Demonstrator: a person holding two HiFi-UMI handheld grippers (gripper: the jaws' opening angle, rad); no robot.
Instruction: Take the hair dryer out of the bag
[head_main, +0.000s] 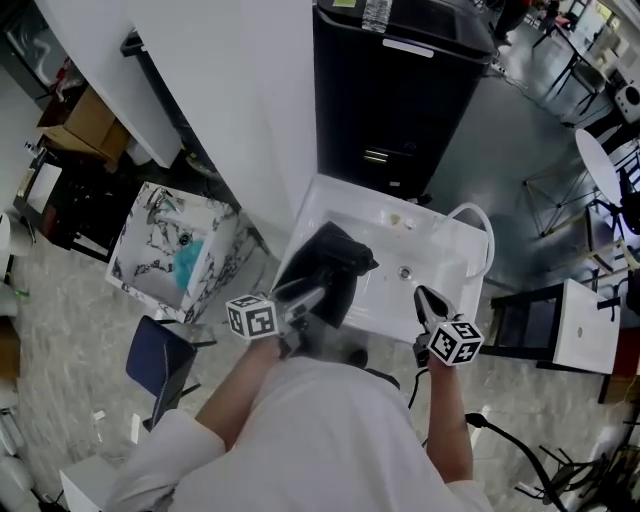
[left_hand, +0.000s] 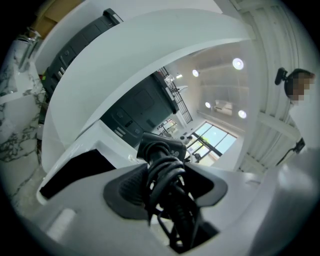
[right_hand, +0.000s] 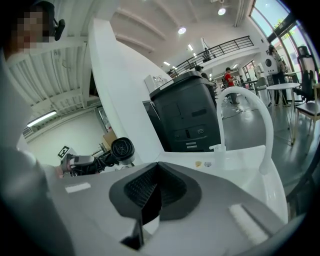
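Note:
My left gripper (left_hand: 167, 187) is shut on the coiled black cord (left_hand: 169, 172) of the hair dryer (left_hand: 161, 146), whose dark body sticks out past the jaws. In the right gripper view the hair dryer (right_hand: 122, 149) shows its round black end, lifted at the left in my left gripper (right_hand: 75, 161). In the head view the left gripper (head_main: 305, 297) hovers over the black bag (head_main: 330, 262), which lies on the white sink counter (head_main: 440, 245). My right gripper (head_main: 428, 300) is to the right of the bag, over the basin. Its jaws (right_hand: 155, 187) are shut with nothing between them.
A curved white faucet (head_main: 482, 225) rises at the counter's right end. A black cabinet-like machine (head_main: 400, 90) stands behind the counter. To the left on the floor are a marble-patterned box (head_main: 150, 250) with a teal cloth inside and a dark blue chair (head_main: 155, 360).

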